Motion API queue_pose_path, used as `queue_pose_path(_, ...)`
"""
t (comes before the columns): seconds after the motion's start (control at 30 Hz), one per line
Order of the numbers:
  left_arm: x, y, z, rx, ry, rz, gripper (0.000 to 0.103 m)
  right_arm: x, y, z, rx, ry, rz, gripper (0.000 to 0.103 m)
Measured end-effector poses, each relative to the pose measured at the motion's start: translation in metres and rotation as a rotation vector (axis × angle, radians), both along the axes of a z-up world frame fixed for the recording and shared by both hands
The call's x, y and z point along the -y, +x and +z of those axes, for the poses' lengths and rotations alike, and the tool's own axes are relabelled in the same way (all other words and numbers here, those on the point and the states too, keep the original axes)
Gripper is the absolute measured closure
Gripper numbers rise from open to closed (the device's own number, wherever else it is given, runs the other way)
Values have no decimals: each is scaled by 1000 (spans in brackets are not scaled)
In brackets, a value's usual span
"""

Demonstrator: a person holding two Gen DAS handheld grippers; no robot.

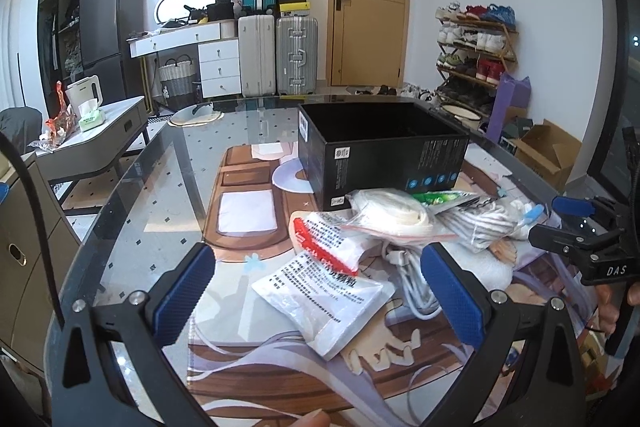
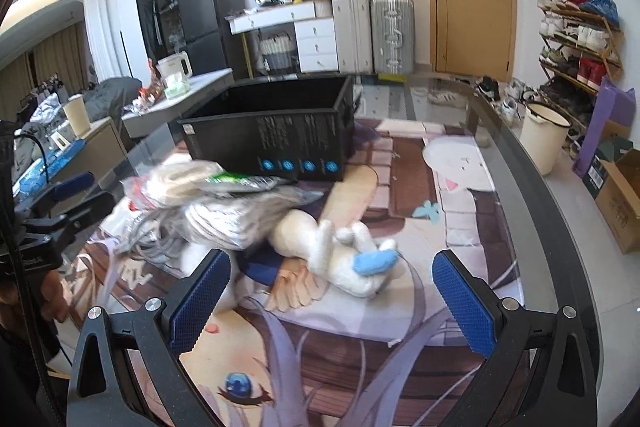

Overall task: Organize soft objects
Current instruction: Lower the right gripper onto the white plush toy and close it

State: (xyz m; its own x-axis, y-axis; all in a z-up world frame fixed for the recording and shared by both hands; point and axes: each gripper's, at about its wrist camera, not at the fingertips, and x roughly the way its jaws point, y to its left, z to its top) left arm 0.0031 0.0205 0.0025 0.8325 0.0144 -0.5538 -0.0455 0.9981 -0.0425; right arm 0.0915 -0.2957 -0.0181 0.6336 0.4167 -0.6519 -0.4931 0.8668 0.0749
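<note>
An open black box (image 1: pixel 384 147) (image 2: pixel 276 135) stands on the printed mat. In front of it lies a heap of soft things: a white printed pouch (image 1: pixel 324 303), a red-and-white pouch (image 1: pixel 328 239), bagged white cloth (image 1: pixel 388 211) (image 2: pixel 176 179), a striped bagged bundle (image 1: pixel 484 223) (image 2: pixel 236 223), a green packet (image 1: pixel 436 197) (image 2: pixel 236 181), white cable (image 1: pixel 412 283) and a white plush toy with a blue part (image 2: pixel 344 251). My left gripper (image 1: pixel 320 291) is open above the white pouch. My right gripper (image 2: pixel 332 291) is open just short of the plush toy, and also shows at the right edge (image 1: pixel 576 227).
The mat (image 2: pixel 404 179) covers a glass table (image 1: pixel 160 195) whose curved edge runs left and right. Beyond stand a side table (image 1: pixel 96 135), suitcases (image 1: pixel 276 55), a shoe rack (image 1: pixel 476 55), a white bucket (image 2: pixel 544 135) and a cardboard box (image 2: pixel 620 199). A hand (image 2: pixel 44 291) holds the other gripper.
</note>
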Motion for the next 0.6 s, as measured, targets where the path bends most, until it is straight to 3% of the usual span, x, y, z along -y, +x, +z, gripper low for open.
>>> queue_pose_path(0.6, -5, 21, -22, -179, -14, -29, 0, -9, 38, -16, -137, -111, 98, 0)
